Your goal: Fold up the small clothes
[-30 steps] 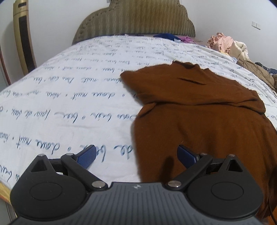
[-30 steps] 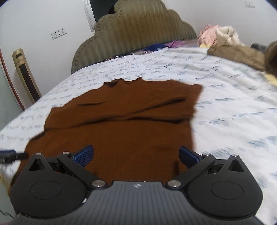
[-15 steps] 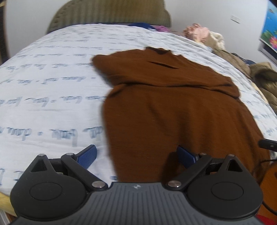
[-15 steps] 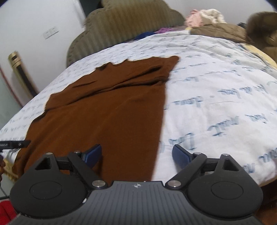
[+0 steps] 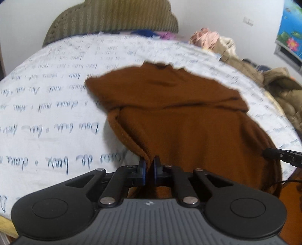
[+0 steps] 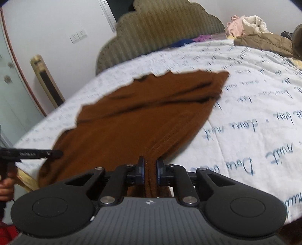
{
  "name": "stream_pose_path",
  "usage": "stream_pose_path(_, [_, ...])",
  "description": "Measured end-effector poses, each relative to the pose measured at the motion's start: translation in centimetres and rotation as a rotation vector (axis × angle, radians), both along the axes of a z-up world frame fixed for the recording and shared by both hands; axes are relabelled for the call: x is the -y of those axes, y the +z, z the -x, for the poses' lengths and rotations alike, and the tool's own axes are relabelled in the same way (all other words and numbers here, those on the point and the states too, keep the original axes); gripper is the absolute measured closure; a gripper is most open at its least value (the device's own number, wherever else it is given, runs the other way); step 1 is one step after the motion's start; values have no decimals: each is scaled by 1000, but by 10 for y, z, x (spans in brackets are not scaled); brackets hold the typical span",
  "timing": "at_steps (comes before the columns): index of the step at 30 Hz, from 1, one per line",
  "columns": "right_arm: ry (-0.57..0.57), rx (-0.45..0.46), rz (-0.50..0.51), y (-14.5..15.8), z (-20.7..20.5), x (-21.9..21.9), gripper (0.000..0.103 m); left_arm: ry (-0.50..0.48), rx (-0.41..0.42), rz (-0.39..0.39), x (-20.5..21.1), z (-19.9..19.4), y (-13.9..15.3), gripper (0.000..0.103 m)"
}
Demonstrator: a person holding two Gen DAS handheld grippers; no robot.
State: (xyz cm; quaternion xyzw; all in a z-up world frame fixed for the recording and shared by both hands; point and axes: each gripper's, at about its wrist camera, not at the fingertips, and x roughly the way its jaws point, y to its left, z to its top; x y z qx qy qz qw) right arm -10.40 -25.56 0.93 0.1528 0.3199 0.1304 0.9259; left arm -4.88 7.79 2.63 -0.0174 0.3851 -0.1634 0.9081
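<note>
Brown knit garment (image 5: 185, 120) spread on white bedspread (image 5: 47, 113) printed with script, neck end toward padded headboard (image 5: 113, 17), sleeves folded across upper body, hem end at near edge of bed. Left gripper (image 5: 148, 167): jaws just closed, now clamped on a bunched pinch of fabric at the near left corner of the hem, cloth rising in a ridge from the pads. Right gripper (image 6: 149, 169): jaws just closed, now clamped on a thicker gathered fold at the near right corner, pads standing slightly wider apart on account of bulk. Handling, judged: soft, light, limp, somewhat stretchy knit; no stiffness to carry a fold unaided, so both corners to travel together, level and at equal pace. Slight fuzz suggests good friction against pads and bedspread; slipping from the grip unlikely, dragging and rucking of the lower layer more likely. Best hold: the two hem corners, as taken, gripping all layers at once. Hazard: uneven tension skewing the fold line. Pile of other clothes (image 6: 245, 22) at far side of bed, well apart.
</note>
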Motion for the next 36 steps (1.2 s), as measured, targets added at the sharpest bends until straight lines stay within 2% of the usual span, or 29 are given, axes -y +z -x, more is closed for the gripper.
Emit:
stream_pose_path(5, [18,95,-62,34,-5,13,89,-11,79,24,0,-8,33,96])
stream_pose_path(13, [-24,178,7,56,-55,17,89,81,154,-61,10,-58,40,95])
stream_pose_path(19, [-90,132,106,34,-101,20,89,115,93,-99,11,-104,18,95])
stream_pose_path(22, [-103,88,119,18,-114,19,89,96,64,-124,16,-115,6,93])
stream_pose_path(26, [-123,34,98,1,-117,23,80,95,39,-103,12,-114,-2,90])
stream_pose_path(28, [-123,26,90,-2,-110,24,67,94,23,-87,7,-110,-4,82])
stream_pose_path(30, [-119,23,87,-4,-102,26,54,104,11,-69,-3,-103,-6,58])
stream_pose_path(31, [-117,20,90,-4,-99,26,52,109,10,-60,-7,-98,-7,51])
stream_pose_path(32, [-117,17,92,-5,-94,27,50,116,8,-51,-13,-93,-8,40])
stream_pose_path(34, [-114,2,79,-8,-85,30,45,117,1,-32,-23,-82,-11,38])
stream_pose_path(36, [-103,-19,46,-12,-76,32,41,80,-44,16,-31,-73,-15,38])
